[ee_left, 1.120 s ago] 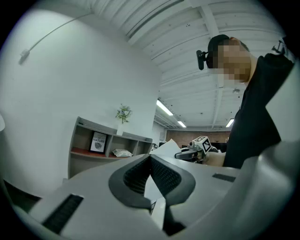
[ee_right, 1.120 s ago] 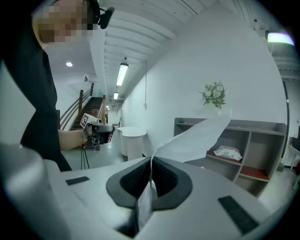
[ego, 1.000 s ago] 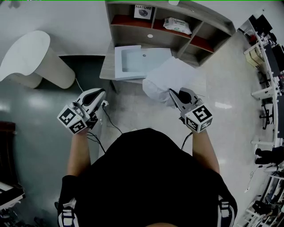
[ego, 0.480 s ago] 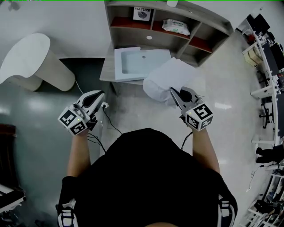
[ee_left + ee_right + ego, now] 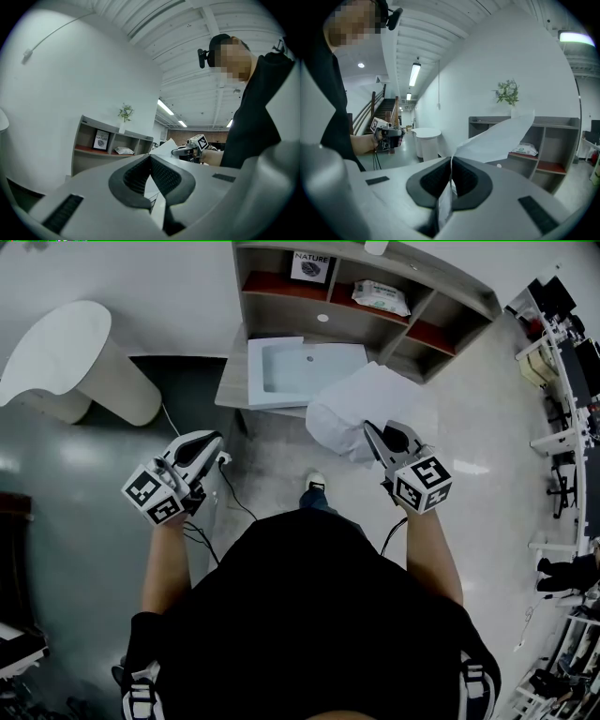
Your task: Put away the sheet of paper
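I have the sheet of paper (image 5: 361, 401) held up in front of me, its near edge pinched in my right tool (image 5: 370, 432), just beside the white tray (image 5: 309, 371) on the low surface (image 5: 231, 381). My left tool (image 5: 216, 435) is pressed together on nothing, well apart to the left. On the shelf (image 5: 450, 282) beyond, a framed card (image 5: 310, 265) reads "NATURE".

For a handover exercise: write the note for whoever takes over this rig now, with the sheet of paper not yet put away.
Right gripper: shut on the sheet of paper, held in the air near the shelf unit.
Left gripper: shut, empty, off to the side.
White tray in front of the shelves: empty.
Done: paper in hand.
Left: put it away, perhaps in the tray.
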A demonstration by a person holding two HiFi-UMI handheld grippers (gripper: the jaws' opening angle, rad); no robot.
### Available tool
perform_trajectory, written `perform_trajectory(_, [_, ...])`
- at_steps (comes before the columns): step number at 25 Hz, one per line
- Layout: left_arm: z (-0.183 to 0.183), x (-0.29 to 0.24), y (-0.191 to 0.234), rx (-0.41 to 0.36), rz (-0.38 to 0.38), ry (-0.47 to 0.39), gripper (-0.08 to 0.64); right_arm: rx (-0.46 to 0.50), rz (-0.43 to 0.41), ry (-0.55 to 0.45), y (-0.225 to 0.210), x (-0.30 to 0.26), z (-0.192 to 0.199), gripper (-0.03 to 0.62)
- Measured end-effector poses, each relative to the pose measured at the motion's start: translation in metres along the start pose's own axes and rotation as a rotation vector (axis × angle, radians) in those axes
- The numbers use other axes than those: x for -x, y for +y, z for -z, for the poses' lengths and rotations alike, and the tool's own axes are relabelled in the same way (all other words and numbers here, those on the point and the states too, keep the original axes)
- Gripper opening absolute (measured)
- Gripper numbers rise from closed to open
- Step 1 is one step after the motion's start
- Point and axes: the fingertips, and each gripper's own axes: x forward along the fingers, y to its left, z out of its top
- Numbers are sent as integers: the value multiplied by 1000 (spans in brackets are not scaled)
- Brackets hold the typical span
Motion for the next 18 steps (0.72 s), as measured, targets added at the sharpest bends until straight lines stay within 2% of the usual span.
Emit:
perform_trajectory(8, [4,4,13,9,-39,5,18,-6,-15,10,-13,-19,1,14])
perform_trajectory(18, [3,-19,39,8,-52,23,18,-8,-28,30,-44,-47,-1,14])
